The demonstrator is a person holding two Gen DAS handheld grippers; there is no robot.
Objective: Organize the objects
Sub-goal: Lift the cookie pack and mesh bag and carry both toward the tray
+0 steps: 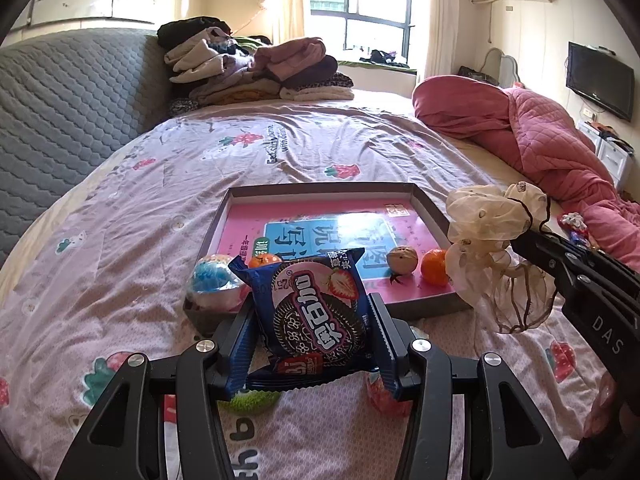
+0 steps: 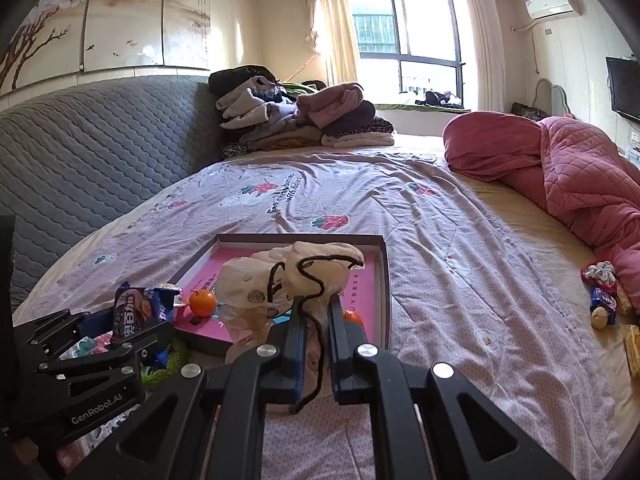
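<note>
Between the left fingers (image 1: 378, 312) was a dark blue cookie packet (image 1: 316, 312) printed with a pink strawberry. The right fingers (image 2: 299, 320) pinched a sheer cream scrunchie (image 2: 296, 276) with a black cord. Beyond them, the grey-rimmed tray (image 1: 428, 204) was pink inside, holding orange tangerines (image 1: 435, 266), on a lilac strawberry-print bedsheet (image 1: 160, 200).

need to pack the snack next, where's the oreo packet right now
The oreo packet is clamped in the left gripper, held above the near edge of the tray, beside the blue-and-white ball.
</note>
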